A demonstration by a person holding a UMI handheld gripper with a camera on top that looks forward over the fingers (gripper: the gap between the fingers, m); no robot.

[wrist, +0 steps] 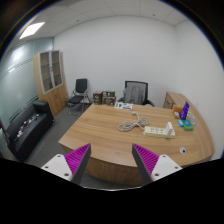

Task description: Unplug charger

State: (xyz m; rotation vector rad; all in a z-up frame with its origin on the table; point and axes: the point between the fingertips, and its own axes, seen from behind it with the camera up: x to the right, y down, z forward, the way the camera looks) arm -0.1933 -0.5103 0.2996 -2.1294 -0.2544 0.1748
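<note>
The room is an office, with a wooden cabinet [52, 70] standing against the far wall and a black sofa [28, 125] lying along the side; two chairs are showing, one black office chair [134, 93] behind the surface [110, 140] and one darker chair [81, 90] near the cabinet; the surface itself, a broad curved wooden desk, is filling the middle of the view and carrying everything the task needs; the gripper [112, 160] is hovering well short of it, its jaws standing wide apart with nothing between them, the two purple pads [76, 158] facing inward; a white power strip [156, 130], one only, is lying well beyond the jaws and off to their right, its long axis seeming to run roughly across the line of approach; a single tangle of pale cable [132, 124] is trailing from it toward the centre; the charger is probably plugged into that strip, though it is too small to tell apart; a cluster of small teal items [186, 123] is sitting further right, too small to count.
</note>
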